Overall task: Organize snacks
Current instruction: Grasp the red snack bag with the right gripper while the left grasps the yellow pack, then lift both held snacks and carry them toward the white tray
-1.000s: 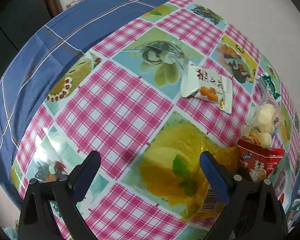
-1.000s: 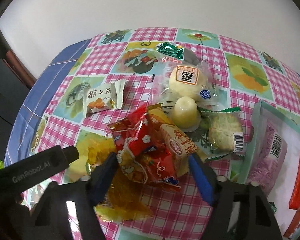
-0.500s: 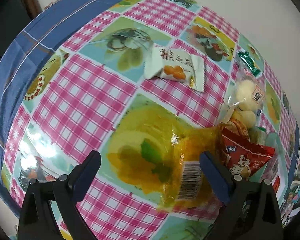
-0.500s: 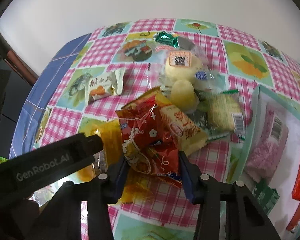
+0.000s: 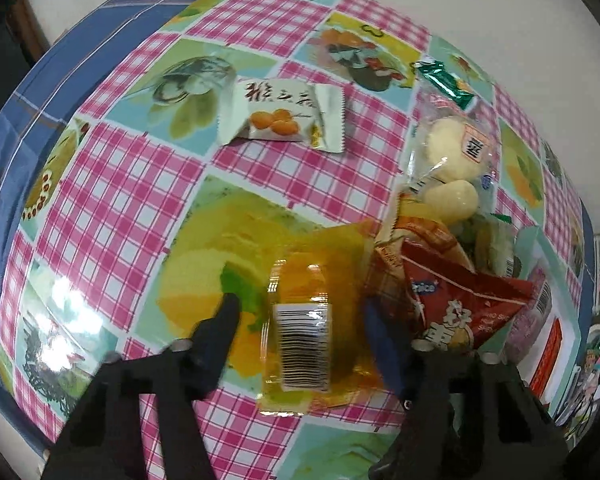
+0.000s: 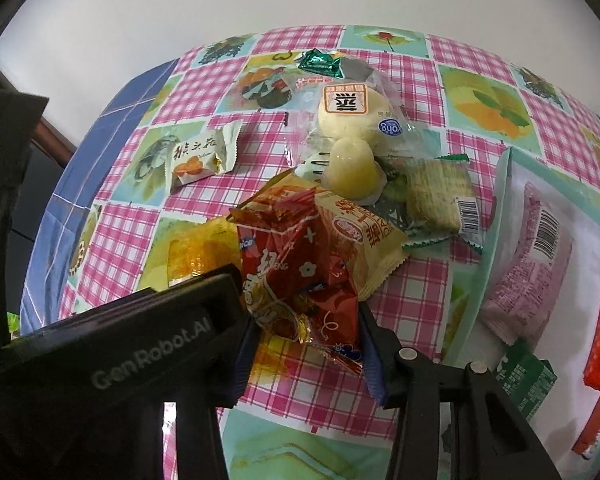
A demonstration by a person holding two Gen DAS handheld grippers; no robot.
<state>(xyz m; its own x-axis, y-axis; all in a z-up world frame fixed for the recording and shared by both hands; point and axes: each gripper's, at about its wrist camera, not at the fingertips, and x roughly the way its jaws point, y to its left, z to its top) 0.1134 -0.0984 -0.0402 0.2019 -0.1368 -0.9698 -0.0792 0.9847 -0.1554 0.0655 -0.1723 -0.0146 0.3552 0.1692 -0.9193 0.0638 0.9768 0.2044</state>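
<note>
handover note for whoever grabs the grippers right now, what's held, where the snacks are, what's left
Left gripper: jaws closing around the orange clear packet with a barcode; pads not clearly pressing on it yet.
Right gripper: shut on the red snack bag.
Elsewhere: white persimmon-print packet lies alone on the checked tablecloth; bun packet, green candy and cracker packet are piled mid-table; teal tray at right holds a pink packet.
Done: some items are in the tray.
Left: most snacks remain loose.

Tray [image 6: 496,216] cut off at right edge
</note>
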